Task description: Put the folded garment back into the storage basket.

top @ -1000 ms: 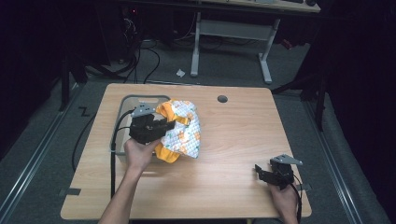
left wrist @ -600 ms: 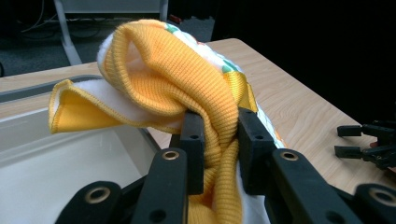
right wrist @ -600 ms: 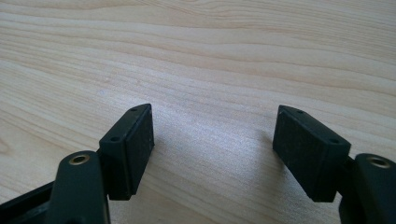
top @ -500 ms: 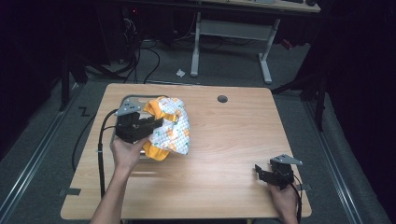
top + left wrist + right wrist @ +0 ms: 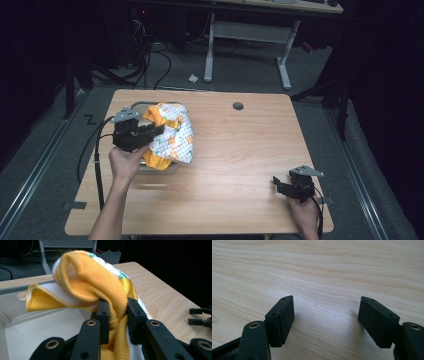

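High view: the left gripper [image 5: 150,134] is clamped on a small padded garment [image 5: 172,132], white with orange print and yellow-orange rib trim. The garment hangs over the right edge of a grey tray [image 5: 134,106] at the table's [image 5: 240,165] left rear; most of the cloth lies just right of the tray rim. The right gripper [image 5: 285,186] rests well apart from the tray, near the table's front right corner.

Left gripper view: the jaws grip a yellow rib-knit band [image 5: 117,312] that runs upright between them. The garment bulk lies ahead of the jaws; the tray floor [image 5: 37,332] lies below and to the left.

Right gripper view: the jaws stand spread over bare wood, holding nothing.

Judgement: the left hand is nearer; the next move likely carries the garment leftward over the tray.
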